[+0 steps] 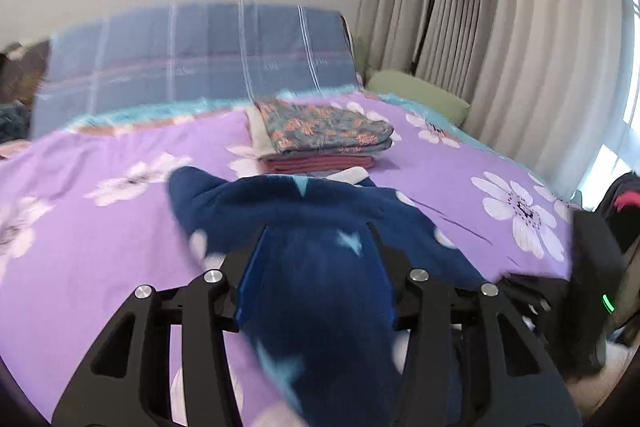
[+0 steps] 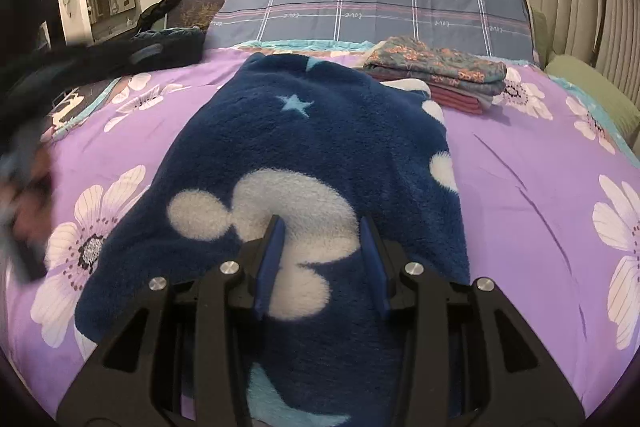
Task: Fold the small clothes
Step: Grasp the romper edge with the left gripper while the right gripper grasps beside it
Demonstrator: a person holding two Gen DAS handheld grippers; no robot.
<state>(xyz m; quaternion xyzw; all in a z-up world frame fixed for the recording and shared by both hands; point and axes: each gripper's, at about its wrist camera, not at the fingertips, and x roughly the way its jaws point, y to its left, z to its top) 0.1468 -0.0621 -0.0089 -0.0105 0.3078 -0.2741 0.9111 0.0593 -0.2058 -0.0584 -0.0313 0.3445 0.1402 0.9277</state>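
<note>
A dark blue fleece garment [image 2: 320, 131] with white blobs and pale blue stars lies lengthwise on the purple flowered bedsheet [image 2: 520, 167]. My right gripper [image 2: 321, 219] hovers over its near end, open, blue pads apart and pressing on nothing. In the left wrist view, a bunched part of the same fleece [image 1: 304, 203] fills the gap between the fingers. My left gripper [image 1: 317, 227] is shut on it, and that part is raised off the sheet [image 1: 100, 227].
A stack of folded clothes [image 2: 436, 71], floral piece on top, sits just beyond the fleece. A plaid headboard cover [image 2: 380, 3] stands behind it. A green pillow [image 2: 592, 87] and curtains lie to the right. Dark clothes [image 2: 160, 47] are heaped at the back left.
</note>
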